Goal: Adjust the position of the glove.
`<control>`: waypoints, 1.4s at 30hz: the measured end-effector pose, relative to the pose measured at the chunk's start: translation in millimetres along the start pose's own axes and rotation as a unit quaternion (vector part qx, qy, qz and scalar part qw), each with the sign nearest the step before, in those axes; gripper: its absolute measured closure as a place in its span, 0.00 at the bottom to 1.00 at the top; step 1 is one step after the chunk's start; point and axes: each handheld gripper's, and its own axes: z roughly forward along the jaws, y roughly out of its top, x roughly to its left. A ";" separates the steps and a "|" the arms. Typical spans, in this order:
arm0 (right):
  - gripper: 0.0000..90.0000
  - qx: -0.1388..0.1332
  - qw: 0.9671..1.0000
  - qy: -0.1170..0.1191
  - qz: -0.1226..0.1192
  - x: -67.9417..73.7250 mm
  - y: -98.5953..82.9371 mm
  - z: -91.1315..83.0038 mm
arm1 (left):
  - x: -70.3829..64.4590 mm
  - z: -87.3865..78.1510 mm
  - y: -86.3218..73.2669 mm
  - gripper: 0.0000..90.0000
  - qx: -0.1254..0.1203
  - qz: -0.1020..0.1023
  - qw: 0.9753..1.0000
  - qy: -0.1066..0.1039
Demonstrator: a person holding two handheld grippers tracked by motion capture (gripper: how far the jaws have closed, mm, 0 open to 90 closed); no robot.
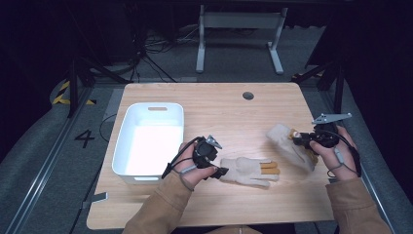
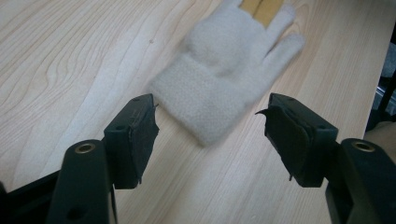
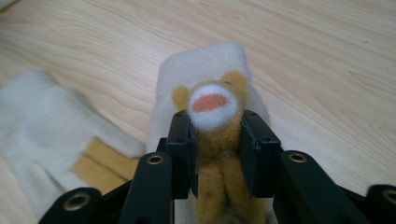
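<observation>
A cream glove (image 1: 243,168) with yellow finger panels lies flat on the wooden table (image 1: 219,112), fingers pointing right. My left gripper (image 1: 216,170) is at its cuff. In the left gripper view this gripper (image 2: 210,109) is open, a jaw on either side of the glove's cuff (image 2: 205,93), just above it. A second cream glove (image 1: 281,138) is lifted at one end at the right. My right gripper (image 1: 298,138) holds it. In the right gripper view the right gripper (image 3: 215,126) is shut on this glove's yellow bear-faced patch (image 3: 212,102).
A white plastic bin (image 1: 122,141) stands on the left part of the table, close to my left hand. A round cable hole (image 1: 248,95) sits near the far edge. Beyond the table are a white table frame (image 1: 238,22) and cables on the floor.
</observation>
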 end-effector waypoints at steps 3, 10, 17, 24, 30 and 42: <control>0.76 -0.001 1.000 0.007 -0.014 7.7 4.5 -5.4 | 0.5 -1.2 0.2 0.39 -0.001 -0.002 1.000 0.001; 0.76 0.003 0.999 0.006 -0.032 20.0 10.5 -11.8 | 1.2 -4.3 0.9 0.35 -0.014 -0.010 1.000 0.017; 0.76 0.011 0.998 0.037 -0.052 30.4 15.9 -16.6 | 3.2 -8.7 -0.6 0.35 -0.020 -0.015 0.999 0.019; 0.76 0.011 0.994 0.078 -0.070 42.6 21.7 -16.5 | 3.2 -15.9 -2.3 0.37 -0.025 -0.017 0.999 0.021; 0.76 0.014 0.989 0.113 -0.099 52.8 28.7 -10.8 | 0.5 -20.6 -6.9 0.38 -0.031 -0.016 0.999 0.016; 0.76 0.022 0.972 0.168 -0.165 74.5 40.6 7.6 | 1.8 -26.8 -16.1 0.37 -0.034 -0.033 0.999 0.025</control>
